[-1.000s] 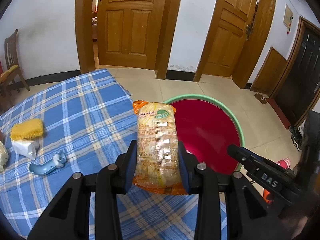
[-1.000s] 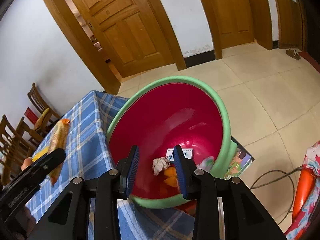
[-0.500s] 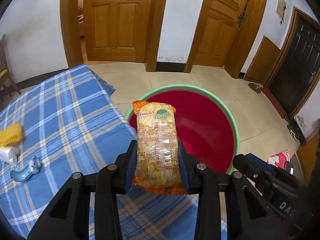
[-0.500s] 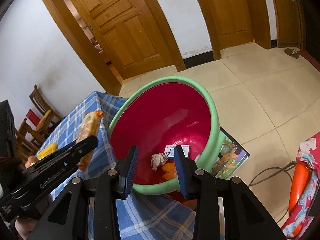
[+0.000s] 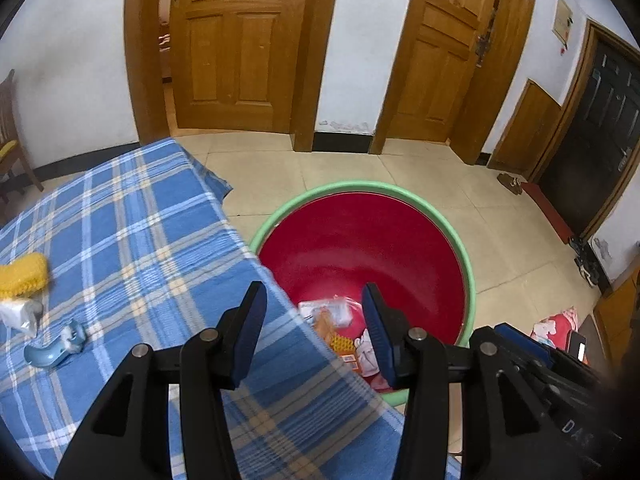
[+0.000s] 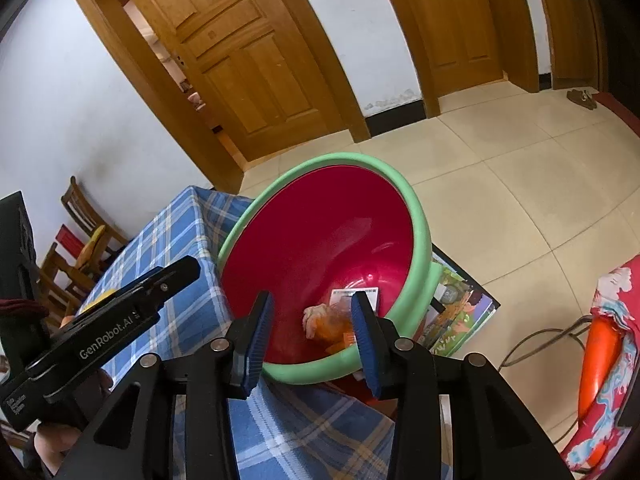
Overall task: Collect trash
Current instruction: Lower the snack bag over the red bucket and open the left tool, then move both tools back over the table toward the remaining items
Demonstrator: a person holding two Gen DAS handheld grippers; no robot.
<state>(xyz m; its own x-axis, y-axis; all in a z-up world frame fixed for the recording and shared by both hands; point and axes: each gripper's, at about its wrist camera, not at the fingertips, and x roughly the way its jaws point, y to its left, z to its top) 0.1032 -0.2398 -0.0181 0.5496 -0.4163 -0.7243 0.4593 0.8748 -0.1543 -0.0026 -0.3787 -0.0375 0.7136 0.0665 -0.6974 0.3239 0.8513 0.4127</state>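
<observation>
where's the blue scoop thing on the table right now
In the left wrist view the blue scoop lies at the lower left on the checked cloth, just below a white wrapper and a yellow sponge.

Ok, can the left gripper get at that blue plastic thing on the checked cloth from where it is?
Probably yes. The left gripper is open and empty, and the blue plastic piece lies uncovered on the checked cloth with bare cloth between them.

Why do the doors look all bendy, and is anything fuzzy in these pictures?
Left wrist view: the fisheye lens bows the doors, corners go black, and the snack packet in the red basin is smeared by motion. Right wrist view: the same curve tilts the doors; the basin shows a soft shine and the packet there is fuzzy too.
</observation>
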